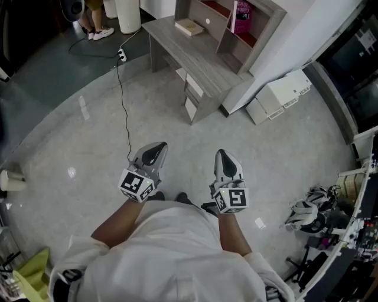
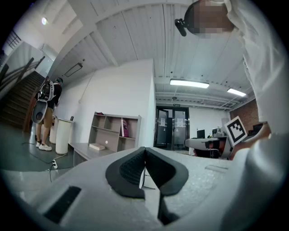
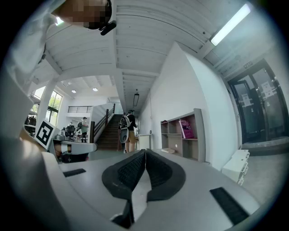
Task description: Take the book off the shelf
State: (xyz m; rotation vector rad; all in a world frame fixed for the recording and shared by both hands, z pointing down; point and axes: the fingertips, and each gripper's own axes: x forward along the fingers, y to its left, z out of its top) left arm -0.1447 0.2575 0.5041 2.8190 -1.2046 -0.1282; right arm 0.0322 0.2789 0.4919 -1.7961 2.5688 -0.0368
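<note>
A pink book [image 1: 241, 16] leans upright in a compartment of the grey shelf unit [image 1: 260, 32] on the grey desk [image 1: 195, 56], far ahead of me. The same pink book [image 2: 124, 128] shows in the left gripper view, and the pink book [image 3: 186, 129] in the right gripper view. A second, pale book [image 1: 189, 26] lies flat on the desk. My left gripper [image 1: 157, 147] is held low over the floor, shut and empty. My right gripper [image 1: 223, 154] is beside it, also shut with nothing between its jaws. Both are well short of the desk.
A black cable [image 1: 124, 106] with a power strip [image 1: 122, 55] runs across the floor ahead on the left. White boxes [image 1: 277, 94] stand right of the desk. A person's feet [image 1: 97, 32] and a white bin [image 1: 127, 15] are at the far left. Equipment clutters the right edge [image 1: 319, 215].
</note>
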